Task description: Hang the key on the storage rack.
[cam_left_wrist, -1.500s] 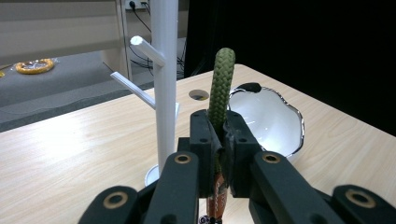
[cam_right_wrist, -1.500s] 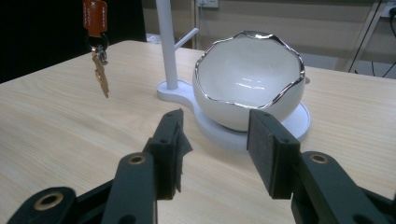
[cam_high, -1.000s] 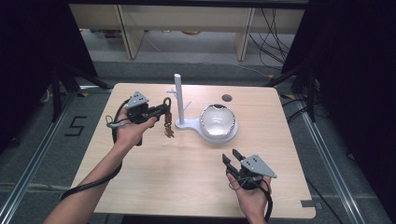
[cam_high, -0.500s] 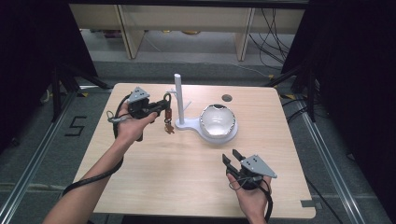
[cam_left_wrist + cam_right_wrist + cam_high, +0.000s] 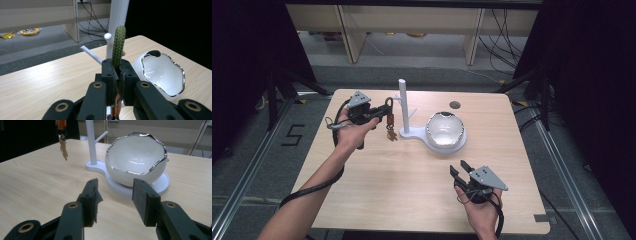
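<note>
The pale wooden table [image 5: 412, 170] carries a white stand whose flat base [image 5: 432, 137] bears a white bowl [image 5: 445, 129] with a wavy silver rim and, at its other end, an upright post [image 5: 403, 102] with thin side pegs [image 5: 91, 54]. The left gripper [image 5: 387, 111] is held in the air just beside that post, its jaws shut tight on a green braided loop [image 5: 118, 46] that stands up between the pads; below it hang an orange tag [image 5: 390, 120] and the keys [image 5: 390, 134], clear of the tabletop. The right gripper [image 5: 460, 169] rests low near the table's front edge, well apart from the stand, its jaws partly open with nothing between them, aimed toward the bowl. The step in hand looks like hanging the keychain on the stand: the loop is already near a peg but not yet over it. The next move probably calls for lifting the loop's open end level with the ball-tipped peg [image 5: 107, 36], sliding it over, then letting go. In the left gripper view the tag and keys are mostly hidden behind the jaws; the post's top is cut off there, and I cannot tell how wide the loop opens, since it is seen edge-on. A small dark round mark [image 5: 455, 105] beyond the bowl is too small to identify.
</note>
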`<state>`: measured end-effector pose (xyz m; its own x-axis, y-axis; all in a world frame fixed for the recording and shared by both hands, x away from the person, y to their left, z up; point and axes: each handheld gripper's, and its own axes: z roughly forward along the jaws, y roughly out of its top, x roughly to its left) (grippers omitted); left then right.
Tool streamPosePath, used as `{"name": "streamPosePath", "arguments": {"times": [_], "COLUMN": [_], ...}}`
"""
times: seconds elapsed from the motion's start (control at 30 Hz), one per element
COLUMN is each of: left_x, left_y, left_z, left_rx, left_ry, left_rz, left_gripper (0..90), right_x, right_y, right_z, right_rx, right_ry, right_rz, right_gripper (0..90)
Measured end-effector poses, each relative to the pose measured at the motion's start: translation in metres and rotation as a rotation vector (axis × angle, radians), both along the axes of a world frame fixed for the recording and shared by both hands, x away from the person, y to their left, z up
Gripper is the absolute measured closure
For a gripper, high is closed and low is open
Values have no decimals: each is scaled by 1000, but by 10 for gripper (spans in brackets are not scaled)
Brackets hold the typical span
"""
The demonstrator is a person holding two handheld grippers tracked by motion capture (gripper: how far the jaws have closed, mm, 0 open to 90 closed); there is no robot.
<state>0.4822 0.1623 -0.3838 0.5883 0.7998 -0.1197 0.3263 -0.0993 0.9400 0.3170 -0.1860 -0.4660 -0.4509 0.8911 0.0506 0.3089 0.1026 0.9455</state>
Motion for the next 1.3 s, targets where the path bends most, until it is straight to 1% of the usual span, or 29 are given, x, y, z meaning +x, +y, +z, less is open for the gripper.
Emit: {"name": "streamPosePath", "arguments": {"times": [0.03, 0.13, 0.23, 0.4, 0.43, 0.47, 0.5, 0.57, 0.67, 0.7, 0.73, 0.8, 0.83, 0.87, 0.93, 0.97, 1.0, 1.03, 1.07, 1.1, 1.17, 1.27, 1.3], "left_x": [1, 1, 1, 1, 1, 1, 2, 3, 6, 7, 8, 8, 8, 8, 7, 7, 7, 7, 7, 7, 7, 7, 7], "left_y": [1, 3, 2, 4, 5, 6, 7, 7, 7, 7, 7, 5, 3, 3, 1, 1, 0, 0, -1, -2, -2, -4, -5], "left_z": [0, 0, 1, -1, -1, -1, -1, -1, 1, 1, 1, 1, 0, 0, 0, 0, 0, 0, 0, 0, 0, 0, 1], "left_rx": [2, 4, 6, 13, 14, 15, 16, 19, 25, 23, 32, 40, 44, 44, 52, 52, 53, 58, 62, 64, 66, 70, 72], "left_ry": [-1, 2, 2, 4, 8, 8, 9, 12, 13, 15, 15, 13, 4, 4, -1, -1, -2, -5, -6, -7, -7, -12, -14], "left_rz": [4, 11, 14, 23, 29, 34, 38, 50, 68, 74, 80, 82, 83, 83, 82, 82, 84, 82, 83, 83, 85, 83, 84], "left_gripper": [832, 832, 832, 832, 832, 832, 832, 832, 831, 831, 831, 831, 831, 831, 831, 831, 830, 830, 830, 830, 830, 830, 830], "right_x": [1, 1, 1, 1, 0, 1, 1, 1, 1, 1, 1, 0, -1, -1, 0, 0, -1, 1, 1, 0, 1, 1, 1], "right_y": [1, 0, 0, 0, 0, 0, -1, -1, 0, -1, -1, 0, 0, -1, -1, -2, -2, -3, -3, -2, -2, -2, -3], "right_z": [-1, 0, 0, -1, 0, -1, 0, -1, -1, -1, -1, -1, -1, -1, -2, -1, -1, -1, -1, -2, -2, -2, -2], "right_rx": [7, -2, 5, 6, 0, 7, 3, 3, -5, -15, -10, 0, 9, 5, 9, -2, 1, -15, -21, -1, 5, 4, -10], "right_ry": [-9, 0, -3, -1, -2, -2, 5, 3, 11, 5, 10, 17, 30, 20, 17, 24, 27, 10, 2, 21, 17, 16, 14], "right_rz": [10, 8, 16, 13, 1, 9, 13, 10, 7, 4, 8, 3, -9, -9, -1, -6, -7, 8, 6, 7, 4, 3, 8], "right_gripper": [569, 569, 569, 569, 568, 569, 568, 568, 568, 567, 568, 568, 568, 567, 568, 568, 567, 567, 566, 566, 566, 566, 566]}}
